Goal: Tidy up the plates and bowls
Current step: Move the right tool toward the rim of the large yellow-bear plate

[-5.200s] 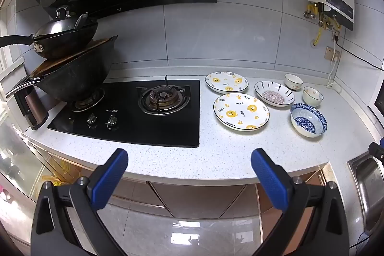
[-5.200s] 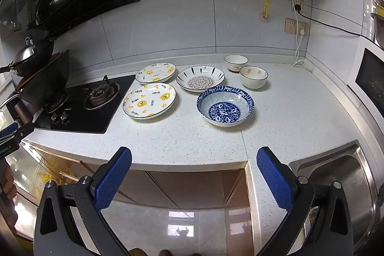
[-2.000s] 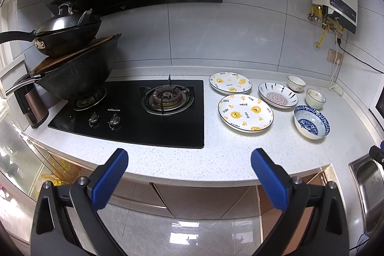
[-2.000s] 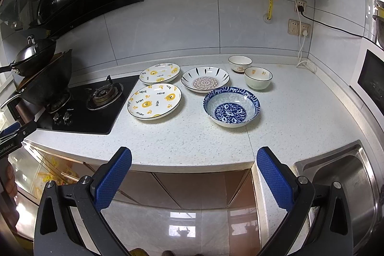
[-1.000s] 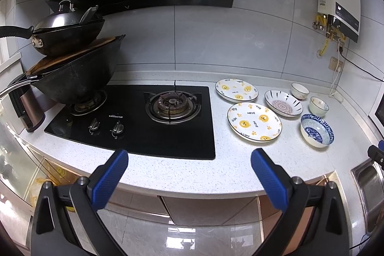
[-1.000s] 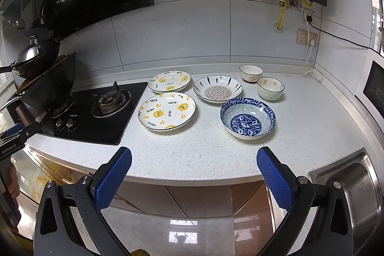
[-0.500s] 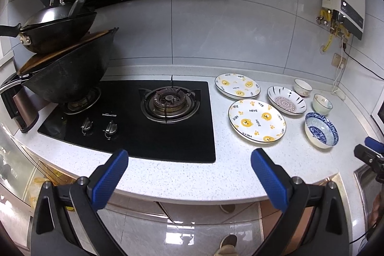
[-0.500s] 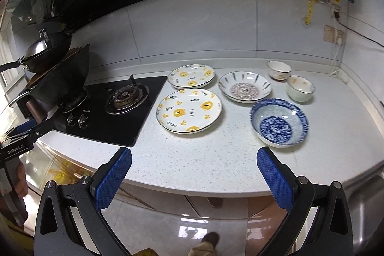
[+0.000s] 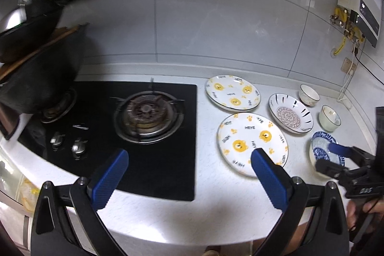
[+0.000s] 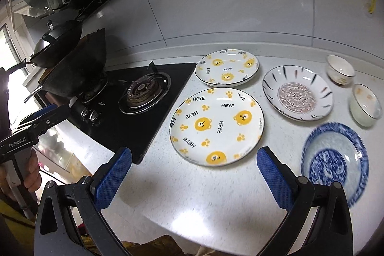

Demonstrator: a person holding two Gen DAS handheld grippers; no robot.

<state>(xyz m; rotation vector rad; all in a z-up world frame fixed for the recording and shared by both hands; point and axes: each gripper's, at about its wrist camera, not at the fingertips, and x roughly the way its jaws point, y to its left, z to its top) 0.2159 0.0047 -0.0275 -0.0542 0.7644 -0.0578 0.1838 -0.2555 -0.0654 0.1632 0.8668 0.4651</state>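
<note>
Right wrist view: right gripper (image 10: 194, 168) is spread wide and empty, hovering over the countertop (image 10: 216, 203) at the near rim of the large bear-print plate (image 10: 216, 126). Left gripper (image 9: 189, 172) is likewise spread and empty, nearer the gas hob (image 9: 134, 126). The smaller bear-print plate (image 10: 227, 67) lies just behind the large plate; the blue patterned bowl (image 10: 334, 163) sits to its right. Risk: a shallow approach could push the glazed rim away instead of clamping it.

glossy glazed plate (image 10: 216, 126), apparently speckled stone countertop (image 10: 192, 198)
</note>
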